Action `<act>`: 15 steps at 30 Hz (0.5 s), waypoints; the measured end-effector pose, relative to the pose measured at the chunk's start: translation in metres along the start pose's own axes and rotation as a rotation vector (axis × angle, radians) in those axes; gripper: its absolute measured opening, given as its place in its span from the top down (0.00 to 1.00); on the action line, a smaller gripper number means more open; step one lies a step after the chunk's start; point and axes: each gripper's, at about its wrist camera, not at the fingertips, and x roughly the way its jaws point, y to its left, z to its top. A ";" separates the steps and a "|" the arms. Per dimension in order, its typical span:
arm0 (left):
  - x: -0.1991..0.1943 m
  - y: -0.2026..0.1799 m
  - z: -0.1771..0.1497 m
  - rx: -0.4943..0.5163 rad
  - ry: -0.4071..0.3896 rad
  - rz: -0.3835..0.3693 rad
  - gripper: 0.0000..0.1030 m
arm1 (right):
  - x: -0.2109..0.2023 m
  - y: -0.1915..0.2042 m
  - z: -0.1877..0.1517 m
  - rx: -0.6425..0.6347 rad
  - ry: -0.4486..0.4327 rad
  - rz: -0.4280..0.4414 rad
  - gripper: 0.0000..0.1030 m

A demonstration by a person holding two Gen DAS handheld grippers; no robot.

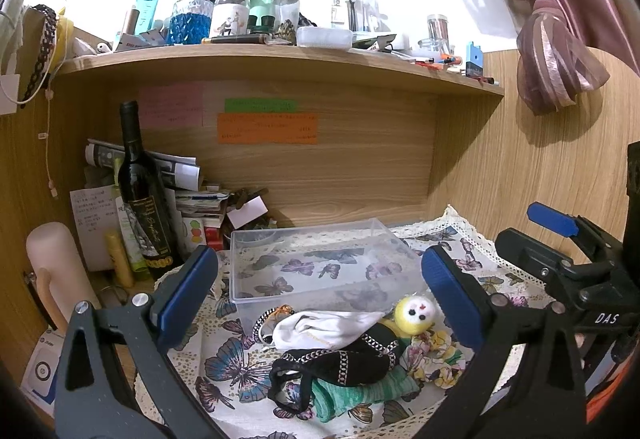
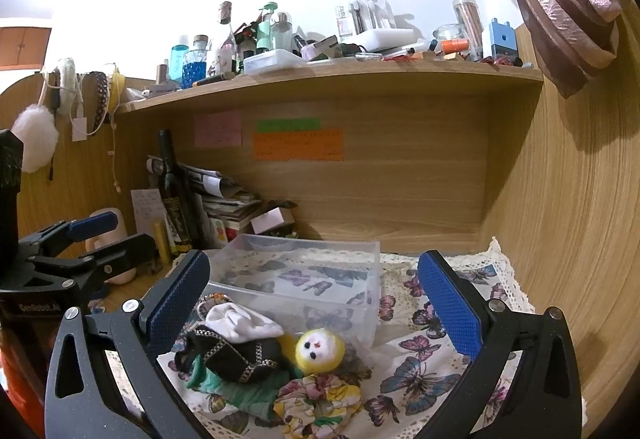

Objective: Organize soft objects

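1. My left gripper and right gripper sit closest to the lenses, both with jaws wide apart and holding nothing, hovering above the pile of soft things.
2. The butterfly cloth covers the tabletop; on it, behind the pile, stands the clear plastic bin, which looks empty and is, I judge, where the pile should go.
3. The pile lies just in front of the bin: a black patterned band lies over a green cloth, with a white sock touching its upper edge.
4. A floral scrunchie lies to the right, beside the yellow plush ball.
5. To do this well, I'd lower one gripper over a single top item, probably the sock, pinch its bulk, and lift clear so the band's loose strap doesn't drag along.
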 end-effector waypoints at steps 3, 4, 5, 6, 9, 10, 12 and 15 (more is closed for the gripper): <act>0.000 0.000 0.000 0.000 0.004 0.000 0.00 | 0.000 0.001 0.000 0.000 0.000 -0.002 0.00; 0.000 0.001 0.000 -0.001 0.004 -0.001 0.00 | 0.000 0.001 0.000 0.000 -0.001 -0.002 0.00; -0.001 0.001 0.000 -0.002 0.003 0.000 0.00 | 0.000 0.001 0.000 0.000 0.000 -0.001 0.00; -0.001 0.001 0.000 -0.003 0.003 0.000 0.00 | 0.000 0.000 0.000 0.001 0.000 0.000 0.00; -0.002 0.002 0.000 -0.004 0.003 0.001 0.00 | 0.000 0.000 0.000 0.002 0.000 0.001 0.00; -0.001 0.002 0.000 -0.003 0.005 0.000 0.00 | 0.000 0.000 0.000 0.002 0.000 0.001 0.00; -0.002 0.002 0.000 -0.001 0.008 -0.003 0.00 | -0.001 0.001 0.000 0.004 -0.003 0.001 0.00; -0.003 0.002 0.000 0.002 0.009 -0.001 0.00 | -0.001 0.000 0.000 0.013 -0.004 0.008 0.00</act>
